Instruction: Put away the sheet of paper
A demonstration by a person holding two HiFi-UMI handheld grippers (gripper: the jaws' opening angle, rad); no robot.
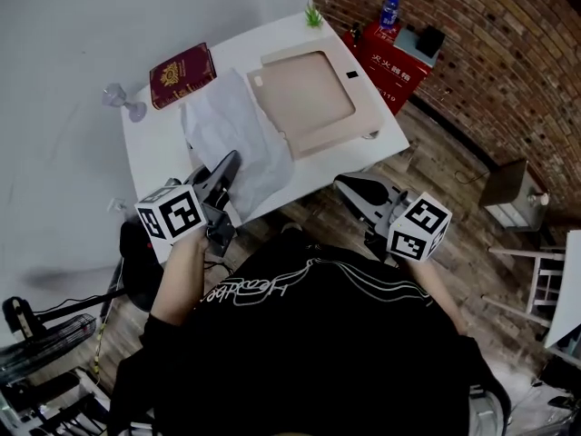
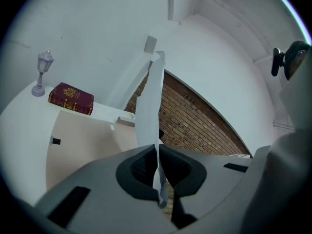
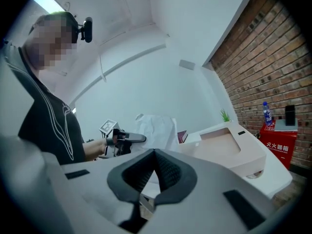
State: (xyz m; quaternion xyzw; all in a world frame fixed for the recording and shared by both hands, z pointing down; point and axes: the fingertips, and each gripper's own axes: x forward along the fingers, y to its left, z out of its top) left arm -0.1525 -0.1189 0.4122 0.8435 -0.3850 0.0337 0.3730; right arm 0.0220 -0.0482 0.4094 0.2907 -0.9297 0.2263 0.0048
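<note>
Item: sheet of paper (image 1: 238, 139). Near edge pinched between your left gripper (image 1: 227, 164) jaws, rest draped on table (image 1: 154, 148) beside beige tray (image 1: 309, 98). Right gripper (image 1: 342, 185): jaws together, empty. Risk: one-edge hold, so a quick pull may tear or slip the sheet.

A sheet of paper (image 1: 238, 139) is pictured laid on a table (image 1: 152, 148), between a book (image 1: 182, 75) to its left and a shallow tray (image 1: 338, 133) to its right, its near edge caught in the left gripper (image 1: 232, 159) at the table's near side; a lamp ornament (image 1: 123, 100) is set left of the book, a plant (image 1: 314, 14) behind the tray, and the right gripper (image 1: 341, 183) is held off the table
</note>
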